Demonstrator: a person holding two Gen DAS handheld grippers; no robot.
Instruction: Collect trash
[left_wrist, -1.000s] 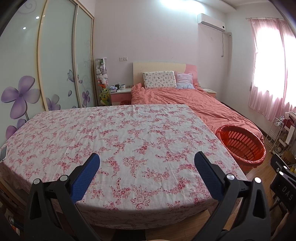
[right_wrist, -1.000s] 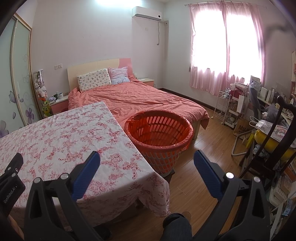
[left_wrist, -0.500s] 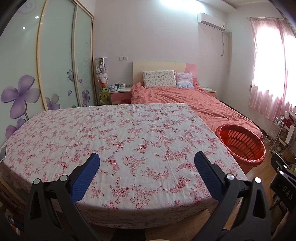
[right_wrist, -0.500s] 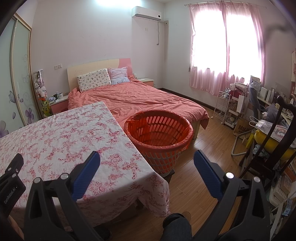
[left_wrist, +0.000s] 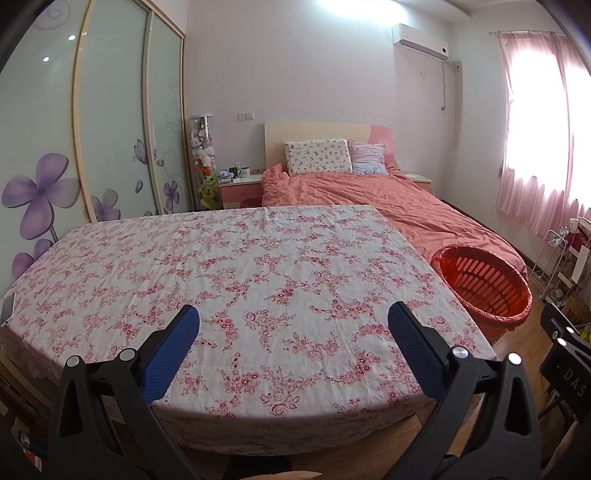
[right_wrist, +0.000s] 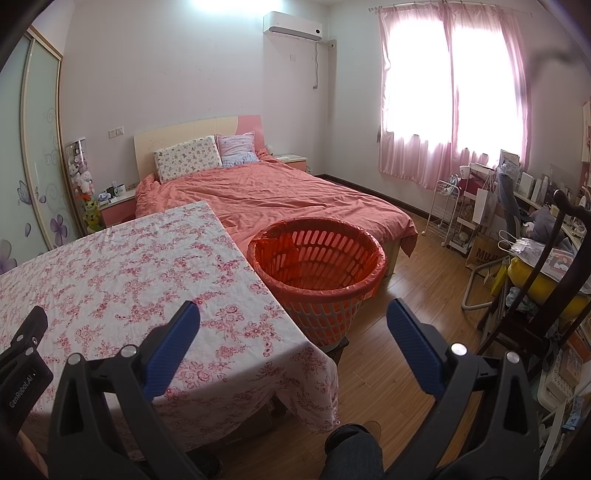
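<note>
An orange slatted basket (right_wrist: 317, 258) lined with a red bag stands on the floor between the table's right side and the bed; it also shows at the right of the left wrist view as the basket (left_wrist: 484, 284). My left gripper (left_wrist: 293, 325) hovers open over the near edge of the table with the pink floral cloth (left_wrist: 236, 273), nothing between its blue pads. My right gripper (right_wrist: 293, 325) is open above the table's near right corner (right_wrist: 258, 332), in front of the basket. No loose trash shows on the cloth.
A bed with a salmon cover (right_wrist: 280, 195) lies behind the basket. A dark wooden chair (right_wrist: 546, 295), a white cart (right_wrist: 448, 206) and cluttered shelves fill the right side. Wardrobe doors (left_wrist: 110, 129) line the left. A phone-like object (left_wrist: 7, 308) lies at the table's left edge. A person's knee (right_wrist: 354, 450) is below.
The left wrist view has shifted slightly, with the table and basket a touch higher in frame. Both grippers stay open and the right barely moved.
</note>
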